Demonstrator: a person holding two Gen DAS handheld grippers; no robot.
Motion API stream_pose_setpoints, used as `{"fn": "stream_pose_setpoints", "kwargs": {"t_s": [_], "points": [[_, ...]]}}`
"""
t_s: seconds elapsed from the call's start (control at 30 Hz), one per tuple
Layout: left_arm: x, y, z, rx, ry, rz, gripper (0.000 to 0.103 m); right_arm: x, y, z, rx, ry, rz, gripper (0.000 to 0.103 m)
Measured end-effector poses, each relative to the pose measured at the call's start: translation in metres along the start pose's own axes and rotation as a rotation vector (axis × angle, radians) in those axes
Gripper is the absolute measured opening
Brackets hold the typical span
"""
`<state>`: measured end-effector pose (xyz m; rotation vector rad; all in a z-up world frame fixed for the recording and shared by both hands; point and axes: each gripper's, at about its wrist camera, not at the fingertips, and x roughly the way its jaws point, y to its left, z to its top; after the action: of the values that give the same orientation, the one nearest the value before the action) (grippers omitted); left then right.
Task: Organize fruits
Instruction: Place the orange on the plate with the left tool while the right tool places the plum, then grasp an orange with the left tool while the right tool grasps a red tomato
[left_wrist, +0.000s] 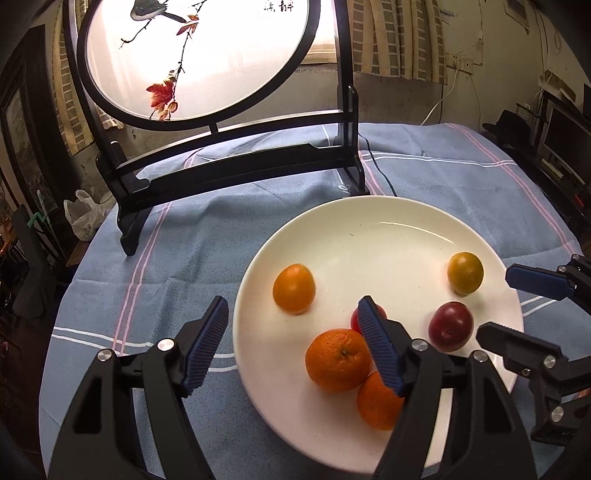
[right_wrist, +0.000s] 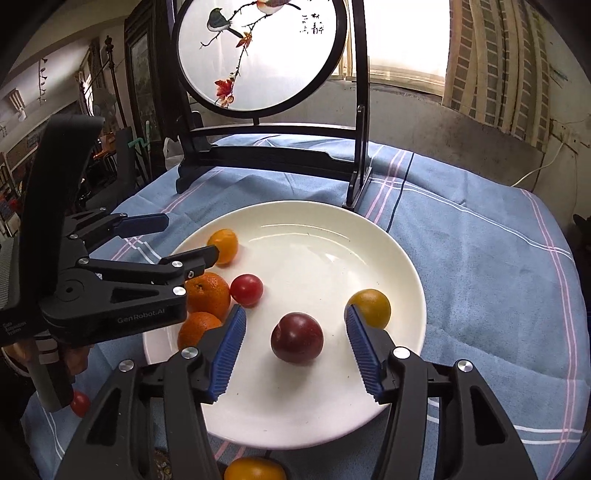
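Both grippers hang over the white plate (right_wrist: 369, 236) with jaws parted, gripping nothing — the left gripper (left_wrist: 295, 317) above 2 oranges (left_wrist: 338, 360). The dark red plum (right_wrist: 297, 338) sits between the right gripper (right_wrist: 295, 321) fingers, untouched.

I am looking into a lived-in home: ahead of my grippers a painted bird screen (right_wrist: 258, 55) is standing on a blue tablecloth (right_wrist: 480, 258), curtains (left_wrist: 399, 37) are hanging beyond, and household clutter is crowding the left.
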<state>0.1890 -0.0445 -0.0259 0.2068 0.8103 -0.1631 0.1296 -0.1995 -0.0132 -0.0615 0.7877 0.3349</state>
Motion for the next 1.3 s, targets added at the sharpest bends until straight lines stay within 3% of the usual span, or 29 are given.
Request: {"fn": "stream_pose_setpoints", "kwargs": {"t_s": [0.17, 0.37, 0.57, 0.77, 0.87, 0.9, 1.13, 1.2, 1.3], "points": [[-0.033, 0.014, -0.019, -0.009, -0.018, -0.009, 0.071, -0.041, 0.014, -0.030, -0.038, -0.001, 0.026, 0.057], [-0.089, 0.033, -0.065, 0.001, -0.050, -0.026, 0.079, -0.086, 0.046, -0.098, -0.134, 0.052, 0.071, 0.057], [-0.130, 0.041, -0.125, 0.027, -0.032, -0.051, 0.079, -0.086, 0.063, -0.155, -0.181, 0.168, 0.081, 0.057], [-0.148, 0.036, -0.163, 0.050, -0.006, -0.085, 0.079, -0.061, 0.063, -0.155, -0.156, 0.203, 0.079, 0.057], [-0.148, 0.019, -0.178, 0.107, 0.021, -0.112, 0.079, -0.057, 0.064, -0.152, -0.173, 0.204, 0.065, 0.032], [-0.147, 0.012, -0.183, 0.137, 0.029, -0.119, 0.079, -0.058, 0.063, -0.152, -0.172, 0.203, 0.068, 0.029], [-0.132, -0.031, -0.196, 0.268, 0.040, -0.167, 0.079, -0.077, 0.048, -0.158, -0.132, 0.173, 0.065, 0.029], [-0.121, -0.035, -0.193, 0.265, 0.054, -0.172, 0.075, -0.079, 0.044, -0.159, -0.122, 0.170, 0.064, 0.029], [-0.106, -0.037, -0.188, 0.248, 0.086, -0.182, 0.060, -0.079, 0.042, -0.161, -0.115, 0.172, 0.066, 0.029]]}}
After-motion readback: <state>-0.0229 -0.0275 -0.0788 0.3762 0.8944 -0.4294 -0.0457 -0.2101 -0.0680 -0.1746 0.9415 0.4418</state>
